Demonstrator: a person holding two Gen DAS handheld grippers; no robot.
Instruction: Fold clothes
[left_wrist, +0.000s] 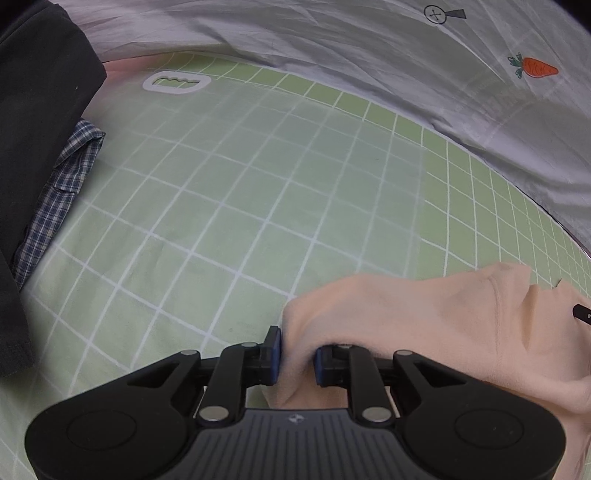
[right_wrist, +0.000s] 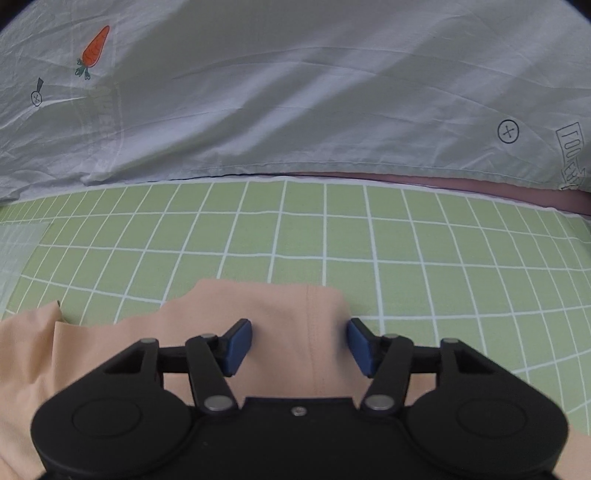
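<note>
A peach-coloured garment (left_wrist: 436, 317) lies on the green checked sheet (left_wrist: 229, 192). My left gripper (left_wrist: 297, 360) is shut on a bunched edge of the garment, which drapes over its right finger and off to the right. In the right wrist view the same garment (right_wrist: 295, 314) lies under my right gripper (right_wrist: 300, 345). The blue pads (right_wrist: 238, 345) stand wide apart on either side of a fold with a seam. The right gripper is open and holds nothing.
A dark garment (left_wrist: 33, 147) and a blue plaid shirt (left_wrist: 62, 192) lie at the left edge. A white quilt with carrot prints (left_wrist: 406, 62) runs along the far side; it also shows in the right wrist view (right_wrist: 295, 92). A white oval print (left_wrist: 176, 84) marks the sheet.
</note>
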